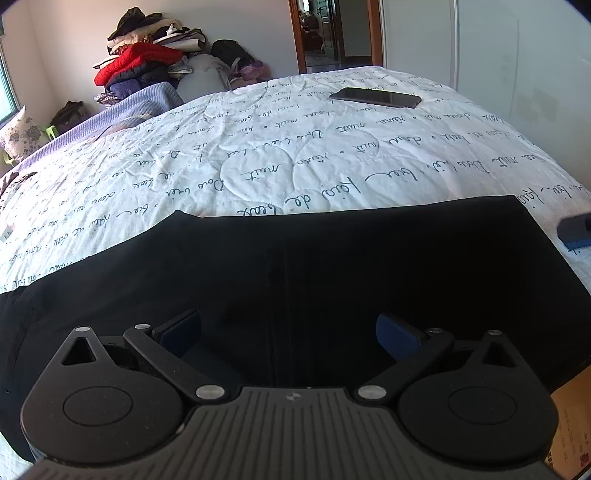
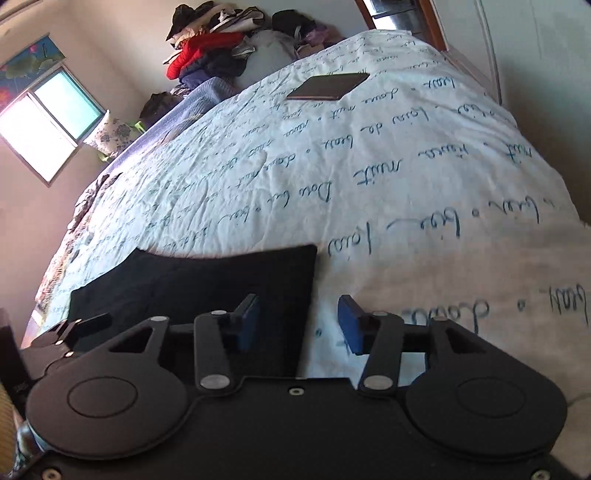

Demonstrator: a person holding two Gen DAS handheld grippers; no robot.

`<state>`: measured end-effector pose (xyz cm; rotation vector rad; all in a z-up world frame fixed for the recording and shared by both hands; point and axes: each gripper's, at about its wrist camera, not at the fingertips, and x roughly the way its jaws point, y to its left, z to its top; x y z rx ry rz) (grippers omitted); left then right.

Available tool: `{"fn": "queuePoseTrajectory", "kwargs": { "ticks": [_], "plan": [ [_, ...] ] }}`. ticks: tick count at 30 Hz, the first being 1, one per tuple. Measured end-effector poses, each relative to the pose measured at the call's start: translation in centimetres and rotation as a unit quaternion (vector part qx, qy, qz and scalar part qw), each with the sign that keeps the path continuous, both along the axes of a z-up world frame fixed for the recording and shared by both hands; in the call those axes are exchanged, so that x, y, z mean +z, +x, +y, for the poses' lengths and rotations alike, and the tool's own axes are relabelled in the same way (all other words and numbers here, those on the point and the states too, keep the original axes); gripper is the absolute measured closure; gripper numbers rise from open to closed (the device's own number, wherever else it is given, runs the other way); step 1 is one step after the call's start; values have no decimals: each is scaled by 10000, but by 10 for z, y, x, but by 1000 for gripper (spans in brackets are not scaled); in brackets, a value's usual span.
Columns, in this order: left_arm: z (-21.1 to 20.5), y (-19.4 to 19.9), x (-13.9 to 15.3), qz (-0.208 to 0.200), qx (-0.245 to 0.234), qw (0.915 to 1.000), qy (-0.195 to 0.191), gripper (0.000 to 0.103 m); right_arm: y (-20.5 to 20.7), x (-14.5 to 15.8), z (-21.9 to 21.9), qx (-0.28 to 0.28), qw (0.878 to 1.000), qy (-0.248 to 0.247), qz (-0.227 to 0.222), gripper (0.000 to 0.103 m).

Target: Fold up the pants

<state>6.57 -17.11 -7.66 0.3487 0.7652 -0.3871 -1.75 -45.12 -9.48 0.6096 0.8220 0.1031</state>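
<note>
Black pants (image 1: pixel 295 266) lie folded flat on the near part of a bed with a white quilt printed with script (image 1: pixel 258 147). My left gripper (image 1: pixel 288 332) is open and empty, hovering over the near middle of the pants. In the right wrist view the pants (image 2: pixel 207 280) lie left of centre. My right gripper (image 2: pixel 297 325) is open and empty, straddling the pants' right edge, one finger over the fabric, the other over the quilt (image 2: pixel 406 192). The right gripper's tip shows in the left wrist view (image 1: pixel 576 230).
A dark phone (image 1: pixel 375 98) lies on the far part of the bed, also in the right wrist view (image 2: pixel 328 86). A heap of clothes (image 1: pixel 147 62) is piled at the far left corner, with a lilac blanket (image 1: pixel 122 110). A doorway (image 1: pixel 328 33) and a window (image 2: pixel 48 114) are behind.
</note>
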Motion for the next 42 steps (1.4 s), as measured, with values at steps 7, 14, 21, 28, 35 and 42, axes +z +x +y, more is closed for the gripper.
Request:
{"fn": "queuePoseTrajectory", "kwargs": {
  "ticks": [7, 14, 21, 28, 35, 42],
  "plan": [
    [-2, -3, -2, -21, -47, 10000, -1, 0, -25, -16, 29, 529, 9981, 176, 276, 54],
    [8, -9, 8, -257, 1, 9997, -49, 1, -27, -7, 38, 599, 9970, -430, 237, 92],
    [15, -16, 7, -414, -168, 9990, 75, 1, -31, 20, 58, -3, 9855, -1693, 121, 62],
    [36, -3, 2, 124, 53, 9999, -86, 1, 13, 32, 132, 526, 9673, -2434, -490, 52],
    [48, 5, 6, 121, 259, 9996, -49, 1, 46, -5, 170, 342, 9309, -3633, 176, 18],
    [56, 9, 9, 127, 309, 9992, -223, 1, 31, 11, 161, -4, 9432, -3313, 258, 7]
  ]
}}
